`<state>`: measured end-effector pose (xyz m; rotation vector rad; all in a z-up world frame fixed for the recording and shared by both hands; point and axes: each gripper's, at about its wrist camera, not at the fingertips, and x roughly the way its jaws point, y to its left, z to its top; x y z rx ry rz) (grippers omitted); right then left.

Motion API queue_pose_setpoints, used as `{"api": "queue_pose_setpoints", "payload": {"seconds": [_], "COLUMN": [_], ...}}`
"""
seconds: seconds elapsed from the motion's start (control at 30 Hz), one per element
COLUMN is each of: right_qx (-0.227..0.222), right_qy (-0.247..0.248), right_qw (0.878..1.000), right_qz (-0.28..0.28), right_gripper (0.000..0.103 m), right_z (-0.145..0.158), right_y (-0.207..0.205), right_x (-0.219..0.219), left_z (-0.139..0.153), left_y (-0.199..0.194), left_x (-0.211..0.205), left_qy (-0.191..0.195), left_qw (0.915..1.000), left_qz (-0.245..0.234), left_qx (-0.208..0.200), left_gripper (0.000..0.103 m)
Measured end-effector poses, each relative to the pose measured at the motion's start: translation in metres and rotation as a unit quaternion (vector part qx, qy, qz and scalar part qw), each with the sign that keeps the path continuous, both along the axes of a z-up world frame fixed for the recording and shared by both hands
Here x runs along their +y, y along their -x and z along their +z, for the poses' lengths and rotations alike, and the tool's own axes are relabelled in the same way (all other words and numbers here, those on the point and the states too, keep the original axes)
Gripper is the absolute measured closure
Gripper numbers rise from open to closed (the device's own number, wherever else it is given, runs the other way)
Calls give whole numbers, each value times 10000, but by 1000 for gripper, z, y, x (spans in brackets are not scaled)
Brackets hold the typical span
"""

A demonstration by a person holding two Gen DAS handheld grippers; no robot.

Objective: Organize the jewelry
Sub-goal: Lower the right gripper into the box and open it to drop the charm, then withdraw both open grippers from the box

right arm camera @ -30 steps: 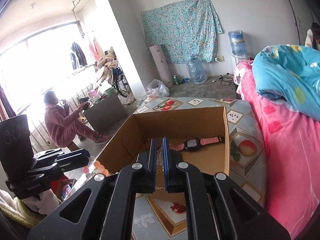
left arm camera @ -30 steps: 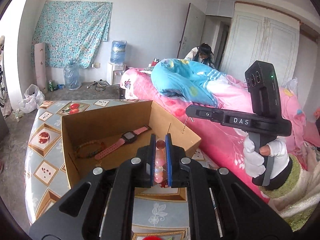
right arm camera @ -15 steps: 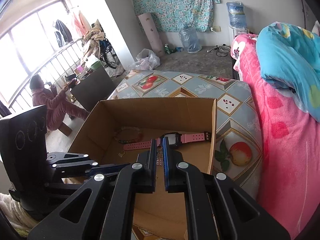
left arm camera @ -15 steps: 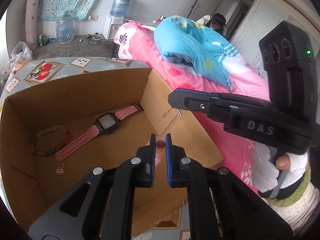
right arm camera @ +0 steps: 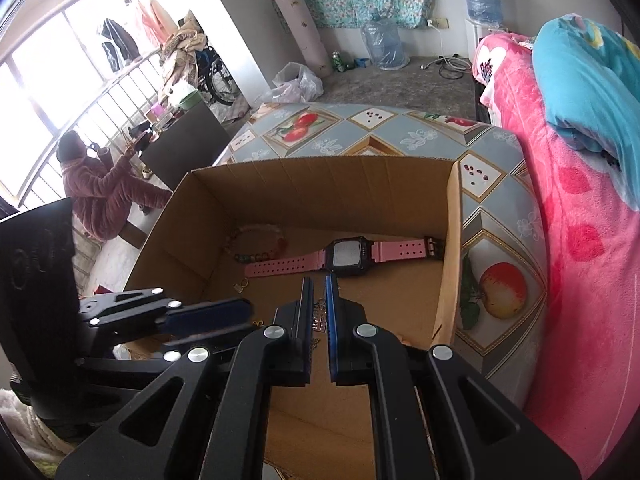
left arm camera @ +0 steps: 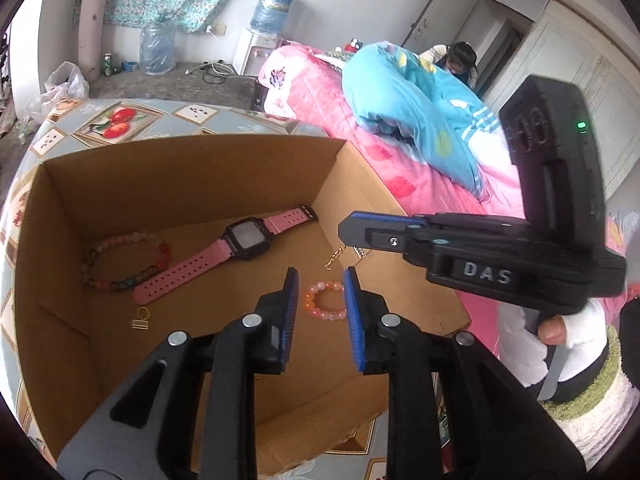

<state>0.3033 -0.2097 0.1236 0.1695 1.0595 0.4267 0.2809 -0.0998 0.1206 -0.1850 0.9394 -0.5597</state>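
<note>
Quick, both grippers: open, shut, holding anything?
Left gripper: just opened, pink bead bracelet released in the box.
Right gripper: shut on a gold chain.

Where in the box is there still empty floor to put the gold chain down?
The cardboard box has bare floor along the back wall and in its near corner, below the small gold charm. The middle is crowded: pink watch, multicolour bead bracelet, and pink bead bracelet.

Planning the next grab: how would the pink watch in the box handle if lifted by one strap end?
The pink watch would probably droop: its strap looks like soft, perforated rubber. The dark case sits mid-strap, so it would likely swing. It seems light.
</note>
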Motion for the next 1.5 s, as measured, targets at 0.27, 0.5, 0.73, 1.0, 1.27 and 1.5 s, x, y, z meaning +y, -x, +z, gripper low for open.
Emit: {"api": "queue_pose_setpoints", "payload": {"seconds": [0.27,0.5,0.73,1.0,1.27,1.5], "right_qx": [98,-377,-946,-460,225,126], "right_qy": [261,105,-50,-1159,-1855,-1454], "right_qw": [9996,9990,9908,9814,9743,9834], "right_qz": [88,-208,-970,-1456,-1257,-1081], "right_gripper": [96,95,73,65,58,48], "right_z": [-2,23,51,9,-44,-46], "right_y": [-14,3,38,72,82,78], "right_x": [18,1,-49,-102,-91,-78], "left_z": [24,38,27,-2,-30,-48], "left_y": [46,80,83,76,65,54], "left_x": [81,134,162,168,164,153], "left_qy": [-138,-561,-496,34,504,465], "left_qw": [9954,9824,9799,9843,9828,9817], "left_qz": [776,1473,1765,1748,1757,1786], "left_qx": [-543,-1000,-788,-236,248,461], "left_gripper": [61,46,32,27,22,22]}}
